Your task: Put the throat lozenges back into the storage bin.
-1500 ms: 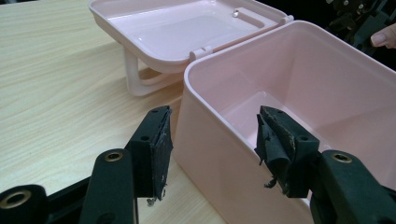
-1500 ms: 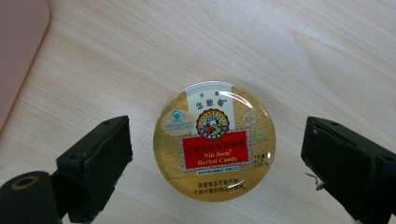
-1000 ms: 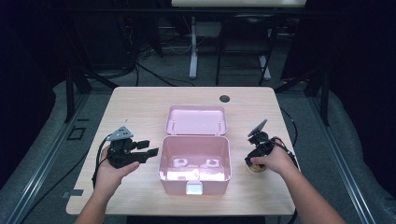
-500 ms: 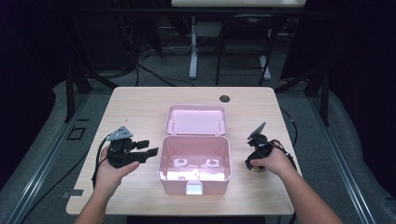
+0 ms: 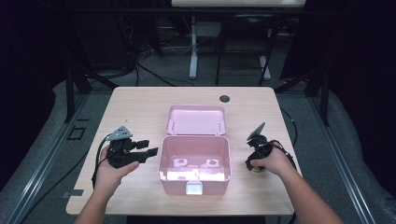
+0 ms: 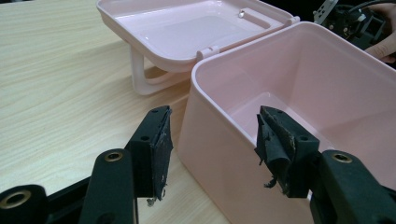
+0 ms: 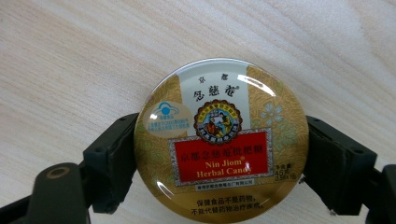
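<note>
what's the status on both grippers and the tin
Left gripper open, jaws astride the near wall of the open pink box. Right gripper shut on the round candy tin, low over the table right of the box. Nothing between tin and box.

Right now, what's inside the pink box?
Nothing loose that shows. The pink box is open, its lid folded back; the high view shows moulded shapes and glare on its floor. The left gripper view sees only part of the floor; the near wall covers the rest.
</note>
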Tool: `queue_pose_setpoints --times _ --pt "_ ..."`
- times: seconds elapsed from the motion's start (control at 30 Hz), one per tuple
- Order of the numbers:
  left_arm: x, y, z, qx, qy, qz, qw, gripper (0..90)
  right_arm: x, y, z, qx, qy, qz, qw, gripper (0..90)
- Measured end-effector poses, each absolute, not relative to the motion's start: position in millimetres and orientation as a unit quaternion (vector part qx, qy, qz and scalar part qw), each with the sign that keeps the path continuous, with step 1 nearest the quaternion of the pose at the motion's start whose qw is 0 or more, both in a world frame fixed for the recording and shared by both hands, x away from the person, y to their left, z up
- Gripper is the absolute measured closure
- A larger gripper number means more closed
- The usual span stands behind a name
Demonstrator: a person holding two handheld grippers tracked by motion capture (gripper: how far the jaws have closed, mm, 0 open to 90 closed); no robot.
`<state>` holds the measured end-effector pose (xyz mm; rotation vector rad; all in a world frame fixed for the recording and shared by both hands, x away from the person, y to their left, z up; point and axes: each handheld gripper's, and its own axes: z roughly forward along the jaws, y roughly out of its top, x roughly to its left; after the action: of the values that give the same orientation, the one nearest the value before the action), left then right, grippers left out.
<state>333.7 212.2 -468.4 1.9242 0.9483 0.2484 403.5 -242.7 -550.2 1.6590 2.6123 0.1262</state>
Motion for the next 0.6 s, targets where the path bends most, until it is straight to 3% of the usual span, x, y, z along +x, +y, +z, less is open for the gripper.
queue_pose_setpoints --times 0.6 --pt "333.5 212.2 -468.3 0.786 0.387 0.102 0.471 45.0 405.4 -243.6 -551.2 0.541 0.840 0.040 0.009 19.7"
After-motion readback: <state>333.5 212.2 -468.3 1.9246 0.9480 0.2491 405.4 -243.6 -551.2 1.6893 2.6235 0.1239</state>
